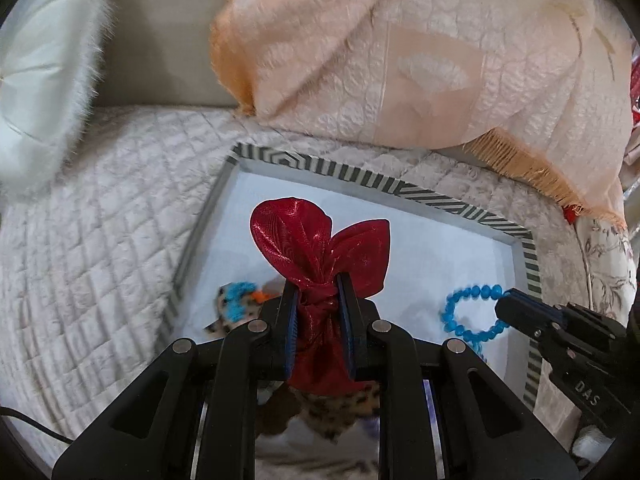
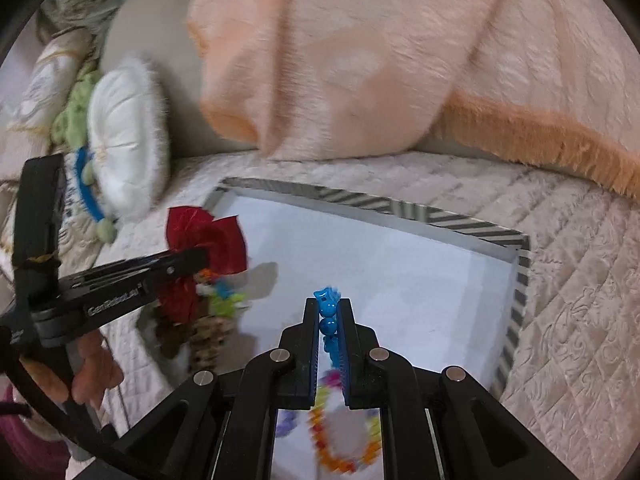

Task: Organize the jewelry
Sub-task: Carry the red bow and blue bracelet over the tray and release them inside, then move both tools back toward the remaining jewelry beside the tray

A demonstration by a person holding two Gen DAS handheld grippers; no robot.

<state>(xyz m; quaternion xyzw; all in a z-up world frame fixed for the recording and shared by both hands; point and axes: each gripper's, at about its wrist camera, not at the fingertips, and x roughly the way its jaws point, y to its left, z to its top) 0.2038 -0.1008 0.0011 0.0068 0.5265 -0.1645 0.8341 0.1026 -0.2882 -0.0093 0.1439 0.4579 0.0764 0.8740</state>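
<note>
Soft, even indoor light; the right wrist view is smeared with motion blur, both bowed and dark-cornered at edges.

Hidden, cut off or blurred parts

Lower half of the red pouch (image 1: 320, 256) covered by the left gripper (image 1: 318, 304) fingers; leopard-print item (image 1: 340, 408) beneath mostly hidden, kind not clear. Blue bead bracelet (image 1: 472, 312) partly behind the right gripper (image 1: 506, 304) tip — jaw state unreadable there. In the right wrist view, multicolour bead string (image 2: 340, 440) smeared by motion blur, cut by the finger frame; small coloured pieces (image 2: 220, 296) near the pouch too blurred to name. Tray (image 1: 400, 188) near edge out of sight.
</note>
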